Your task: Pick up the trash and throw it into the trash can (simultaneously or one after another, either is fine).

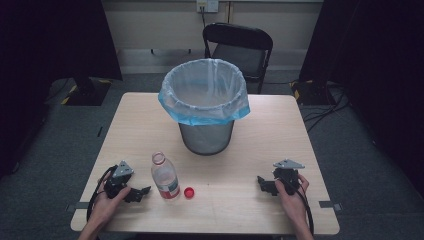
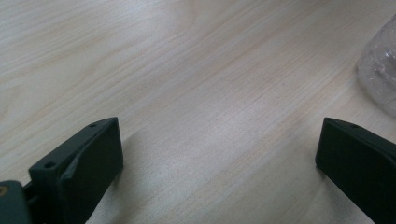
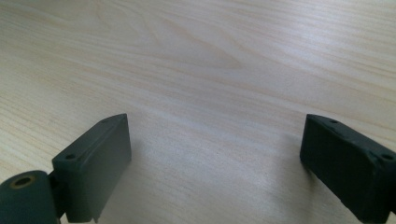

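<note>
A clear plastic bottle [image 1: 165, 176] with a red-and-white label stands upright and uncapped near the table's front. Its red cap [image 1: 189, 192] lies on the wood just to its right. My left gripper [image 1: 138, 193] rests low on the table left of the bottle, open and empty. In the left gripper view [image 2: 219, 135] the jaws are spread wide over bare wood, and the bottle's [image 2: 380, 70] clear side shows at the right edge. My right gripper [image 1: 264, 184] sits at the front right, open too, with only wood between its jaws [image 3: 215, 126].
A mesh wastebasket [image 1: 206, 135] lined with a pale blue bag [image 1: 204, 107] stands at the table's middle back. The wooden table [image 1: 280, 125] has bare room on either side of it. A black folding chair [image 1: 238, 47] stands behind the table.
</note>
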Demonstrator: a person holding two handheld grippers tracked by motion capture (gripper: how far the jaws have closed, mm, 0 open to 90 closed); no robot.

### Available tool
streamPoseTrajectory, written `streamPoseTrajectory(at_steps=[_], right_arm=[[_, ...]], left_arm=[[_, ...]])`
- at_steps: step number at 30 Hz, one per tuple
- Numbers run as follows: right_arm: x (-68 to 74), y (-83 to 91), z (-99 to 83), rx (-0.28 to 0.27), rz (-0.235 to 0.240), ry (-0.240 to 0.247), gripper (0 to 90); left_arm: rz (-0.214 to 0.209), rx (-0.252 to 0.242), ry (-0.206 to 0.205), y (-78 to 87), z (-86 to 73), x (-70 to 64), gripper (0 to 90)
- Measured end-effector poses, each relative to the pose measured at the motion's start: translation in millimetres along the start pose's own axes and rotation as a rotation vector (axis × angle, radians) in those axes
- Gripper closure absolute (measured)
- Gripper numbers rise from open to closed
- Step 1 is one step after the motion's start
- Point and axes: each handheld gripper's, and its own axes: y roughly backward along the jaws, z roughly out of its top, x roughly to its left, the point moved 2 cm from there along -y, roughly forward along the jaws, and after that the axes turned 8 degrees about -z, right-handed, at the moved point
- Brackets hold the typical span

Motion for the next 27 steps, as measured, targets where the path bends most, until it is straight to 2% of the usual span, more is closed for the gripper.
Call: streamPoseTrajectory(at_steps=[5,7,8,12,17,20,25,27], right_arm=[[0.0,0.0,0.0,0.0,0.0,0.001,8.2],[0.4,0.3,-0.3,-0.002,-0.004,0.0,8.5],[1.0,0.7,-0.5,-0.002,-0.009,-0.006,8.7],[1.0,0.7,-0.5,-0.002,-0.01,-0.007,8.7],[0.9,0.6,-0.5,-0.003,-0.01,-0.006,8.6],[1.0,0.7,-0.5,-0.002,-0.009,-0.006,8.6],[1.0,0.6,-0.5,-0.002,-0.01,-0.007,8.6],[1.0,0.7,-0.5,-0.002,-0.01,-0.007,8.6]], left_arm=[[0.008,-0.002,0.017,0.8,0.7,0.0,2.2],[0.025,-0.002,0.024,3.5,0.7,1.3,6.4],[0.021,-0.007,0.032,4.1,0.4,1.4,11.3],[0.021,-0.008,0.041,7.4,0.7,3.0,16.0],[0.0,0.0,0.013,10.3,2.3,-1.5,16.3],[-0.058,-0.055,0.044,15.3,3.8,-4.0,16.4],[-0.072,-0.123,0.041,27.7,5.0,-10.1,17.2],[-0.109,-0.157,0.053,31.6,6.3,-12.9,17.2]])
